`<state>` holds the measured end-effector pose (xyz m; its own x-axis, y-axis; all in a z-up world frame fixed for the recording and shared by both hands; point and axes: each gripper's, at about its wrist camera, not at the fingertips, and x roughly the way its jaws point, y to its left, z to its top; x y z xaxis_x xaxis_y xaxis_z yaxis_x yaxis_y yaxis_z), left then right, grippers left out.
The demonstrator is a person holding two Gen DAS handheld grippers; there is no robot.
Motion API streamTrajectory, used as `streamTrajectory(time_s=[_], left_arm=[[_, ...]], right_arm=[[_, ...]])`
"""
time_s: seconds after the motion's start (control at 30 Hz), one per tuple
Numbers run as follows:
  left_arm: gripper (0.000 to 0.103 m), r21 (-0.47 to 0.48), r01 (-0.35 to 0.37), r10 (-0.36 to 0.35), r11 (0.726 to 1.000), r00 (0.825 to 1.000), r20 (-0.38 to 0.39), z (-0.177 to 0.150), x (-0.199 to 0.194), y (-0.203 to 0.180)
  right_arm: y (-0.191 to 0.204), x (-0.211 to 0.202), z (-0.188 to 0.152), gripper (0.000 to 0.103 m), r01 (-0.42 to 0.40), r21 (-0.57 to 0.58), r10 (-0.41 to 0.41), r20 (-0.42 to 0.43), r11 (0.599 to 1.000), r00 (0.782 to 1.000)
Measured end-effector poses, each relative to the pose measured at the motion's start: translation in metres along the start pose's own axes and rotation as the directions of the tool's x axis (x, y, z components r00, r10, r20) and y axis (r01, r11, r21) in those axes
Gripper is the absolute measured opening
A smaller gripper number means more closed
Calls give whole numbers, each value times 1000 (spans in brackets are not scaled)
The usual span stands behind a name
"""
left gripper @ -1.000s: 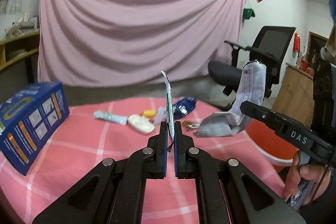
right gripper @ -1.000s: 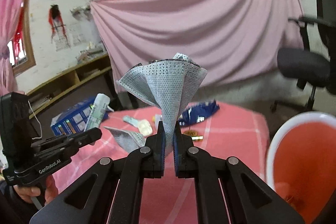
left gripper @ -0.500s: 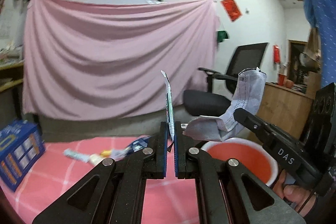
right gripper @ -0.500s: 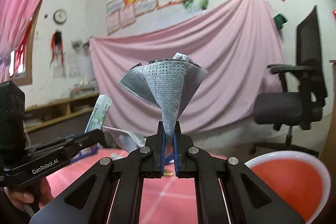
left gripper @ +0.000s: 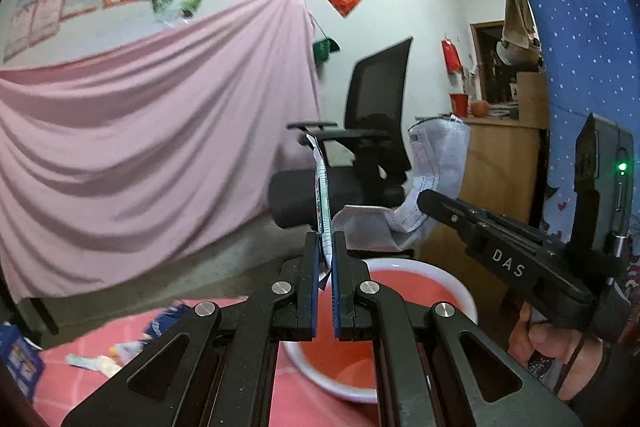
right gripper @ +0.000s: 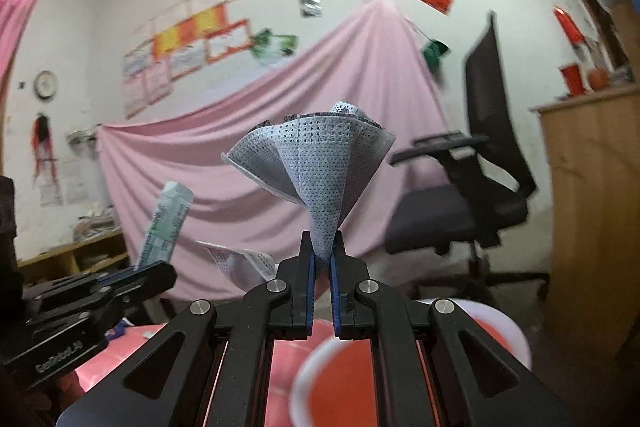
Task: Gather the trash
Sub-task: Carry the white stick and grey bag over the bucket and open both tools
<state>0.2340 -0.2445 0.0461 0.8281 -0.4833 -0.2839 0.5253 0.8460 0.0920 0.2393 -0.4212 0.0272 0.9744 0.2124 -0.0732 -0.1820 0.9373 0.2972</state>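
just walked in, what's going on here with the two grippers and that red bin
A person is clearing trash off a pink table. The left gripper is shut on a thin wrapper; the right gripper is shut on a grey face mask. Both are at the red bin, nothing dropped yet.

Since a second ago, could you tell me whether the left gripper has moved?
Yes. The left gripper swung away from the blue box toward the red bin, which now sits beneath its fingers.

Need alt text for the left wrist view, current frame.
The left gripper is shut on a thin white printed wrapper standing upright, above a red basin with a white rim. At right, the right gripper holds a crumpled grey face mask; a pink checked tablecloth with litter lies lower left.
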Motion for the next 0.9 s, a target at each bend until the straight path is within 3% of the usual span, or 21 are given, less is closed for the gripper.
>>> streamTrajectory(time_s=[0.2,0.4,0.73,0.83,0.9], left_arm=[[3,-86,56,-66,995,992,-111,-4,47,-10],[3,-160,74,-107,984,973,-207,-9,76,-12],[4,-216,77,-143,973,941,-308,-7,101,-1],[4,-211,71,-138,975,936,-324,-7,104,1],[4,-209,67,-134,976,935,-328,-11,103,2]], right_arm=[[-34,8,-8,6,78,57,-72,-108,995,992],[-48,15,-14,6,120,71,-104,-197,990,975],[-60,32,-28,8,167,89,-127,-346,982,930],[-61,33,-29,12,172,93,-127,-363,981,923],[-61,33,-30,21,170,93,-125,-369,981,921]])
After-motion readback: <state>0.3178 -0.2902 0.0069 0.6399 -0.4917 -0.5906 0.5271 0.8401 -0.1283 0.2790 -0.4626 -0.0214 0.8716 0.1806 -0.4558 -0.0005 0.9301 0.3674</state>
